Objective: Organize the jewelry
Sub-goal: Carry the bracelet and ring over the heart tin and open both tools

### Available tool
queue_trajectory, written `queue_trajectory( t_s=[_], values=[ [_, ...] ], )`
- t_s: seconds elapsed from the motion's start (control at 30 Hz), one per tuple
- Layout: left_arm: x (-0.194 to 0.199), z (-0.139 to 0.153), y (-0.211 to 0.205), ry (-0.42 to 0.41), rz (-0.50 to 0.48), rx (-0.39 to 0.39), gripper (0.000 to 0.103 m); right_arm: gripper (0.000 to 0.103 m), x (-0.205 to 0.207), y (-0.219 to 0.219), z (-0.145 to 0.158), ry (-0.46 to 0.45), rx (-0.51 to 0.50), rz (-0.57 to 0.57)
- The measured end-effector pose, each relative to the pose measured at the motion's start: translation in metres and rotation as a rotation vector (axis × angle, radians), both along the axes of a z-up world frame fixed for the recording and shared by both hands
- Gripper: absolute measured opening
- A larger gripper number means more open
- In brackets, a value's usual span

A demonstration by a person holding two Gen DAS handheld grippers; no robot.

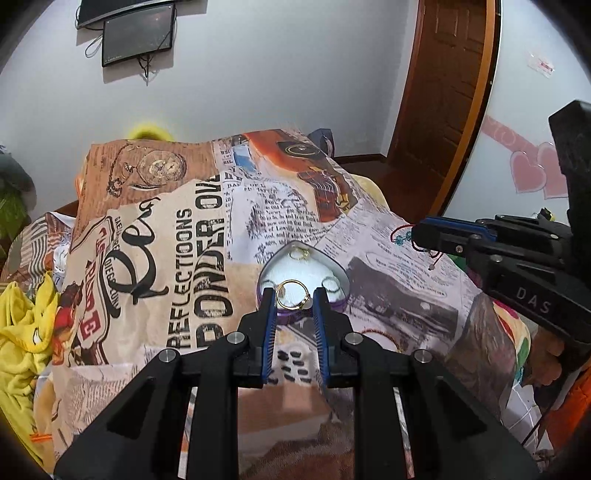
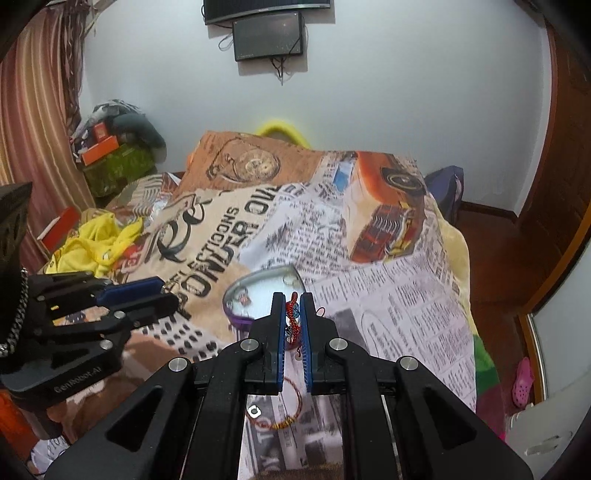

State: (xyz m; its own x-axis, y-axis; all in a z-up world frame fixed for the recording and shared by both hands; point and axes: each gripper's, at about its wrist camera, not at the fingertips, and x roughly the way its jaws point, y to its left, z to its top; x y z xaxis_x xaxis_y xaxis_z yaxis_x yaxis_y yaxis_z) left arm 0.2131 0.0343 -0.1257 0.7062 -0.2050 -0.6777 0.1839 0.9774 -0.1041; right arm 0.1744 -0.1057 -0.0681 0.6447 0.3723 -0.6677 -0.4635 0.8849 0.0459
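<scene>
Both claws hang over a bed draped in a newspaper-print blanket (image 1: 207,236). Farthest left in the left wrist view lies a crumpled yellow cloth (image 1: 22,332) at the blanket's edge, and above it on the wall hang two dark screens (image 1: 138,35) with loose cables. Moving right, the left gripper (image 1: 294,295) points at a heart-shaped jewelry box (image 1: 341,275) with a white lining and purple base, resting on the blanket. Its jaws stand part-way apart, and a gold ring (image 1: 291,293) shows in the gap between them; whether the pads actually touch the ring cannot be told. A smaller gold ring (image 1: 299,254) lies at the far tip of the box and another small ring (image 1: 330,284) near its right edge. Right of the box, a red cord bracelet (image 1: 400,236) with teal beads dangles from the right gripper (image 1: 419,232), which comes in from the right side. Behind it stand a brown wooden door (image 1: 443,85) and pink paper hearts (image 1: 528,170) on the wall.

From the right wrist view, the right gripper (image 2: 291,295) has its jaws drawn close together, clamping the red cord bracelet (image 2: 293,317) just over the near right edge of the jewelry box (image 2: 258,291). Beneath it on the blanket lies a thin copper bangle (image 2: 280,421).
</scene>
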Motion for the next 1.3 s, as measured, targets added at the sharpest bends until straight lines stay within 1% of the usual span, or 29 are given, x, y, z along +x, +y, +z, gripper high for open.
queue_trajectory(
  t_s=[0.23, 0.47, 0.53, 0.77, 1.0, 1.17, 1.3],
  values=[
    [0.022, -0.002, 0.004, 0.004, 0.009, -0.002, 0.019, 0.007, 0.013, 0.010, 0.004, -0.010, 0.026, 0.028],
    [0.045, -0.007, 0.006, 0.004, 0.028, 0.010, 0.019, 0.007, 0.028, 0.020, -0.001, 0.000, 0.041, 0.038],
    [0.051, -0.012, 0.007, 0.014, 0.029, 0.001, 0.019, 0.007, 0.033, 0.022, -0.006, 0.016, 0.052, 0.038],
    [0.072, -0.033, 0.008, 0.060, 0.023, 0.005, 0.019, 0.007, 0.053, 0.027, -0.027, 0.076, 0.064, 0.038],
    [0.087, -0.052, 0.004, 0.109, 0.000, 0.001, 0.019, 0.007, 0.074, 0.033, -0.051, 0.163, 0.044, 0.052],
    [0.091, -0.056, 0.000, 0.120, -0.023, 0.003, 0.019, 0.007, 0.080, 0.035, -0.062, 0.217, 0.036, 0.061],
    [0.095, -0.061, -0.003, 0.139, -0.035, 0.007, 0.018, 0.007, 0.083, 0.036, -0.065, 0.231, 0.023, 0.064]
  ],
)
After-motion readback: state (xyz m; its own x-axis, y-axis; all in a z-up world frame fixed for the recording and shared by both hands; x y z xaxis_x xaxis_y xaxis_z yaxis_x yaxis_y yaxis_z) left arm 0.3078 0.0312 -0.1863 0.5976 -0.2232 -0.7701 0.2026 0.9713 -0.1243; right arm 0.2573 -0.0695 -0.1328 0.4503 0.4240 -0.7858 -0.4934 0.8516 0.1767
